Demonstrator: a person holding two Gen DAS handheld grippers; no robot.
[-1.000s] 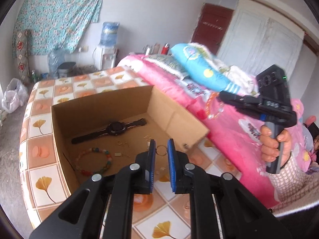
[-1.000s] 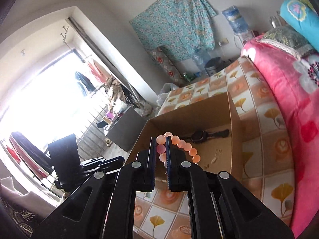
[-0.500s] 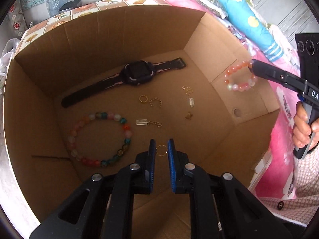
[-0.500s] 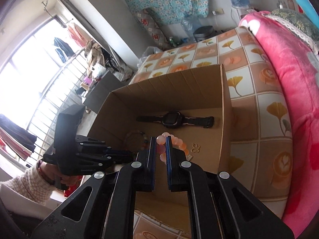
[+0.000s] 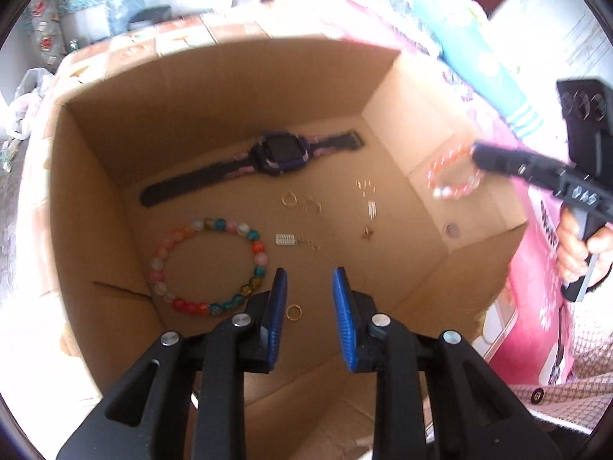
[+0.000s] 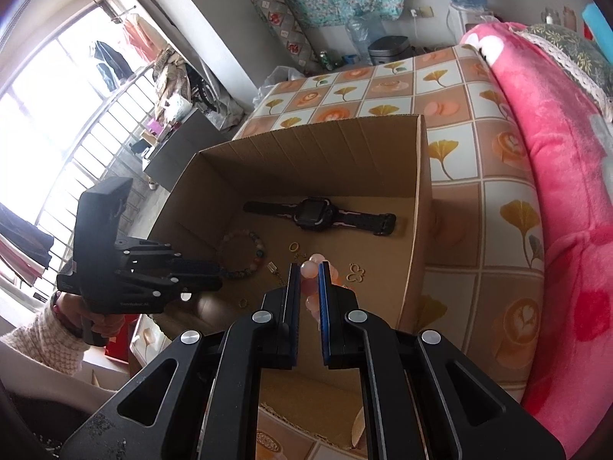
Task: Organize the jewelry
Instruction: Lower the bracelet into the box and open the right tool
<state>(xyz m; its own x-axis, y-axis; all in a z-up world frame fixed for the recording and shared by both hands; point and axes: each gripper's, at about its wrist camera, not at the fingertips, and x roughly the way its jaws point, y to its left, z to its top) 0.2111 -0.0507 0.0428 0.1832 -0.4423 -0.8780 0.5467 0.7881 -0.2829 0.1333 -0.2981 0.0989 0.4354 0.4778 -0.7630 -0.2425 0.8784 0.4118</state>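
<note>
One cardboard box (image 5: 237, 88) on the tiled tabletop (image 6: 490, 161), open top, both grippers pointing down into it.

Count on the box floor: one dark watch (image 5: 276, 153) laid flat along the far wall; one multicolour bead bracelet (image 5: 208, 266) near the left wall; two small gold rings, one by the watch strap (image 5: 289, 198) and one near the front (image 5: 294, 312); several tiny gold pieces (image 5: 367, 207) scattered mid-floor, too small to count or identify reliably.

Second bracelet: pink bead bracelet (image 6: 316, 283), one only, off the floor.

Left gripper (image 5: 309, 287): jaws have just been opening and now stand narrowly apart, nothing pressed between the pads. The front gold ring lies on the floor in the gap, just beside the left blue pad (image 5: 277, 306), loose.

Right gripper (image 6: 308, 280): clamped on the pink bead bracelet, which hangs between the pads above the right side of the box, apart from everything on the floor.
</note>
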